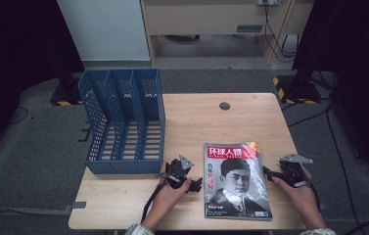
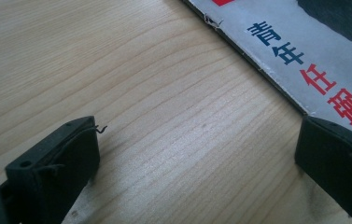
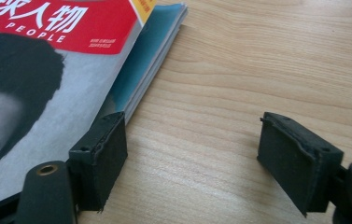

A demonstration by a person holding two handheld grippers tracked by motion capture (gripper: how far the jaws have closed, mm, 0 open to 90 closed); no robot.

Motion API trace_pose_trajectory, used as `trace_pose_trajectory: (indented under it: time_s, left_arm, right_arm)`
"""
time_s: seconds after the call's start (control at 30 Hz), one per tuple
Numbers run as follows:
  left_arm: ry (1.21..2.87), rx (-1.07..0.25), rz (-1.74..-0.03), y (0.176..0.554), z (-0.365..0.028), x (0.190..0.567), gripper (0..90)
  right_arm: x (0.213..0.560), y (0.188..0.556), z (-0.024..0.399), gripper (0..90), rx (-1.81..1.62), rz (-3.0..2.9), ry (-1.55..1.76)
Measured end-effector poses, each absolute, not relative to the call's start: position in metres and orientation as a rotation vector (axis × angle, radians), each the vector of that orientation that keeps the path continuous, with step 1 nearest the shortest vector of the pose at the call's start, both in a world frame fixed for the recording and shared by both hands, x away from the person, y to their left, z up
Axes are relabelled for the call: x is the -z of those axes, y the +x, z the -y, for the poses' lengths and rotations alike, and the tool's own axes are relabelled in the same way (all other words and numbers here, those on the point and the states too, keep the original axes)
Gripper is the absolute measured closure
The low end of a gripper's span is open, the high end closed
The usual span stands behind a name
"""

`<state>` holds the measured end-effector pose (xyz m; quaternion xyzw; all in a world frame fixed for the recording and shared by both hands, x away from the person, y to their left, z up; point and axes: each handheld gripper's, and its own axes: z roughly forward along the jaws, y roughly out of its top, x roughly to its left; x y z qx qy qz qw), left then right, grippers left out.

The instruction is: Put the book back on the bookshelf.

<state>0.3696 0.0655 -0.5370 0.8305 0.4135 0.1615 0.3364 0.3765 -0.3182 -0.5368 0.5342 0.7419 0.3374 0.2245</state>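
Note:
A magazine (image 1: 237, 180) with a red title band and a grey cover lies flat on the wooden table (image 1: 196, 122), near the front. My left gripper (image 1: 196, 185) rests low at the magazine's left edge, jaws wide open. In the left gripper view the left gripper (image 2: 197, 154) straddles bare wood, with its right fingertip (image 2: 337, 163) at the spine of the magazine (image 2: 304, 51). My right gripper (image 1: 269, 174) sits at the magazine's right edge, open. In the right gripper view the right gripper (image 3: 192, 154) has its left fingertip (image 3: 101, 154) beside the page edges of the magazine (image 3: 61, 88).
A blue mesh file rack (image 1: 123, 122) with three slots stands on the table's left part, open side facing right. A round cable hole (image 1: 224, 105) sits near the far edge. Beyond the table are grey floor, cables and dark stands.

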Motion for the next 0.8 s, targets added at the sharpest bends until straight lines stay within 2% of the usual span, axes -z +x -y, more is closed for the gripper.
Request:
trace_pose_trajectory:
  time_s: [0.4, 0.53, 0.8]
  left_arm:
    - [2.165, -0.417, -1.061, 0.37, -0.064, 0.537, 0.0]
    - [2.113, -0.355, -1.078, 0.368, -0.064, 0.531, 5.7]
    - [2.105, -0.388, -1.016, 0.355, -0.05, 0.519, 6.5]
  right_arm:
    - [0.526, 0.373, 0.316, 26.6, -0.955, -2.025, 1.464]
    - [0.524, 0.373, 0.312, 29.3, -0.98, -2.043, 1.442]
    - [0.52, 0.373, 0.303, 29.4, -1.052, -2.046, 1.419]
